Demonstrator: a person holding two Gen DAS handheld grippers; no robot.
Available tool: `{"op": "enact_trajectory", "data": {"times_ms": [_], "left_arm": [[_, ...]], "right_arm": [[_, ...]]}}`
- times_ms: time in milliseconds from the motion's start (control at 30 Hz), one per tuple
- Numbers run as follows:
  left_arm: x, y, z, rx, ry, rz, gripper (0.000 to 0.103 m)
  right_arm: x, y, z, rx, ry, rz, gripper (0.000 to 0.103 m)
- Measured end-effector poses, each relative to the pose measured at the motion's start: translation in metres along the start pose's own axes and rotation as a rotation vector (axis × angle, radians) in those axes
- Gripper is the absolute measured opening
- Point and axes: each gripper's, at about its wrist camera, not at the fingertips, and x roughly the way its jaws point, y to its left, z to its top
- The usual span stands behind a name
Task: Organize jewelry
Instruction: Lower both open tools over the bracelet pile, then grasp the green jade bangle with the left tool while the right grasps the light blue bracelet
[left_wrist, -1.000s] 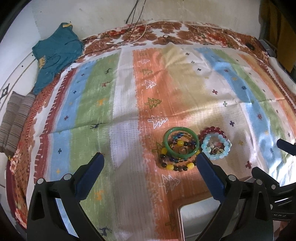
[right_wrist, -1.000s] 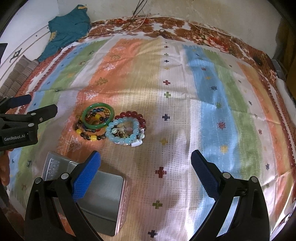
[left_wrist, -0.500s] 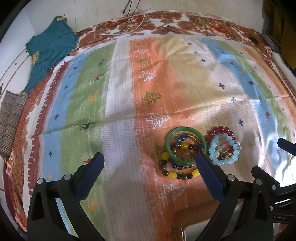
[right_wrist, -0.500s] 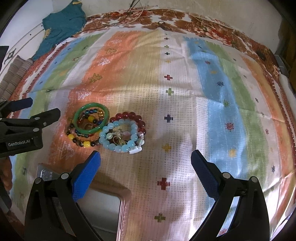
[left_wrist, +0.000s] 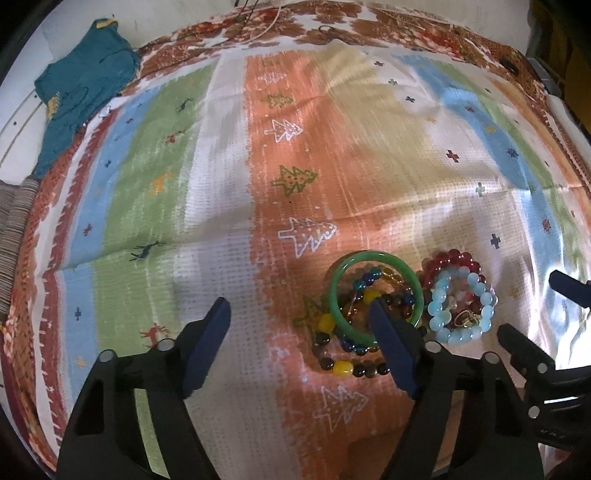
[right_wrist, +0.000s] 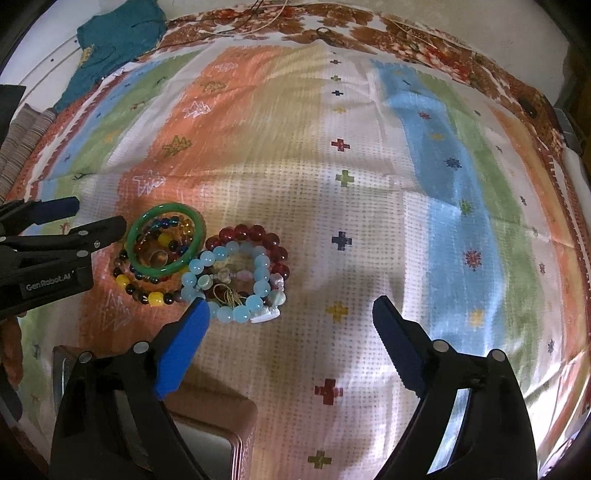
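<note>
Both grippers have dropped closer to the jewelry since the earlier frames, so the bracelets sit larger and nearer the fingertips, and the tin has slid mostly out of the left wrist view.

Much of the dark beaded bracelet with yellow beads (left_wrist: 341, 363) is hidden under the green bangle (left_wrist: 375, 295) that lies across it, and in the left wrist view the right finger of the left gripper (left_wrist: 299, 341) covers the bangle's near edge. Small gold-coloured pieces inside the pale blue beaded bracelet (right_wrist: 236, 282) are too tangled to name. That blue bracelet lies on top of a red beaded bracelet (right_wrist: 258, 236), of which only the far arc shows. The tin box (right_wrist: 218, 432) is cut off by the bottom edge and partly screened by the right gripper (right_wrist: 291, 332), so its inside cannot be read.

The left gripper hangs low over the striped blanket (left_wrist: 221, 184) with its jaws spread wide and nothing between them; its right finger reaches over the bangle. The right gripper is likewise wide apart and empty, its left fingertip just beside the blue bracelet's near edge. All the jewelry lies in one cluster on the blanket, outside the tin. A teal garment (left_wrist: 81, 92) lies at the far left corner.
</note>
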Motion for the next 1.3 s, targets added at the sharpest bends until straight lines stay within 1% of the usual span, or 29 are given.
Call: {"op": "enact_trajectory", "data": {"times_ms": [33, 100, 233, 267, 333, 367, 400, 467, 533, 567, 633, 700, 733, 800, 833, 867, 933, 967, 1033, 1200, 1233, 1300], "left_arm": [[0.003, 0.000, 0.000, -0.004, 0.009, -0.004, 0.070], [0.007, -0.001, 0.001, -0.003, 0.021, -0.004, 0.066], [0.014, 0.001, 0.003, -0.015, 0.036, -0.019, 0.063], [0.015, 0.002, 0.004, -0.019, 0.040, -0.020, 0.061], [0.018, 0.002, 0.005, -0.022, 0.048, -0.020, 0.058], [0.021, 0.002, 0.005, -0.019, 0.052, -0.019, 0.055], [0.022, 0.001, 0.006, -0.015, 0.056, -0.019, 0.051], [0.026, 0.000, 0.005, -0.006, 0.062, -0.017, 0.050], [0.029, -0.001, 0.006, 0.000, 0.066, -0.015, 0.050], [0.031, -0.002, 0.006, 0.000, 0.066, -0.013, 0.050], [0.033, -0.002, 0.007, -0.001, 0.069, -0.018, 0.046], [0.033, -0.003, 0.007, 0.002, 0.067, -0.030, 0.036], [0.033, -0.003, 0.007, 0.003, 0.064, -0.029, 0.034], [0.031, -0.005, 0.007, 0.010, 0.060, -0.022, 0.025], [0.031, -0.007, 0.007, 0.018, 0.058, -0.016, 0.023], [0.031, -0.008, 0.006, 0.023, 0.058, -0.012, 0.018], [0.030, -0.010, 0.006, 0.027, 0.058, -0.006, 0.012], [0.030, -0.010, 0.005, 0.028, 0.060, -0.005, 0.007], [0.030, -0.011, 0.005, 0.031, 0.062, 0.002, 0.006], [0.029, -0.010, 0.005, 0.021, 0.061, -0.001, 0.006], [0.028, -0.009, 0.005, 0.014, 0.059, -0.006, 0.006], [0.026, -0.007, 0.006, 0.007, 0.058, -0.016, 0.006]], "right_arm": [[0.003, 0.001, 0.001, -0.004, 0.007, 0.002, 0.087], [0.008, 0.002, 0.002, -0.011, 0.017, 0.000, 0.086], [0.014, 0.003, 0.003, -0.024, 0.026, -0.023, 0.082], [0.015, 0.003, 0.004, -0.028, 0.024, -0.029, 0.081], [0.018, 0.001, 0.007, -0.021, 0.032, -0.016, 0.073], [0.021, 0.001, 0.008, -0.017, 0.039, -0.008, 0.067], [0.022, 0.001, 0.008, -0.016, 0.043, -0.005, 0.066], [0.027, 0.002, 0.009, -0.023, 0.055, -0.004, 0.062], [0.031, 0.003, 0.009, -0.026, 0.065, -0.001, 0.056], [0.033, 0.003, 0.010, -0.027, 0.069, 0.002, 0.055], [0.036, 0.005, 0.010, -0.033, 0.078, 0.005, 0.051], [0.037, 0.007, 0.010, -0.046, 0.081, -0.006, 0.047], [0.037, 0.007, 0.010, -0.052, 0.080, -0.015, 0.045], [0.035, 0.010, 0.010, -0.077, 0.070, -0.035, 0.041], [0.034, 0.011, 0.011, -0.082, 0.066, -0.042, 0.035], [0.033, 0.011, 0.011, -0.084, 0.065, -0.048, 0.027], [0.032, 0.011, 0.012, -0.087, 0.067, -0.049, 0.021], [0.033, 0.011, 0.011, -0.085, 0.074, -0.040, 0.018], [0.033, 0.009, 0.011, -0.073, 0.078, -0.024, 0.016], [0.033, 0.007, 0.011, -0.058, 0.079, -0.007, 0.014], [0.033, 0.007, 0.011, -0.053, 0.078, -0.003, 0.012], [0.033, 0.007, 0.011, -0.052, 0.076, 0.002, 0.012]]}}
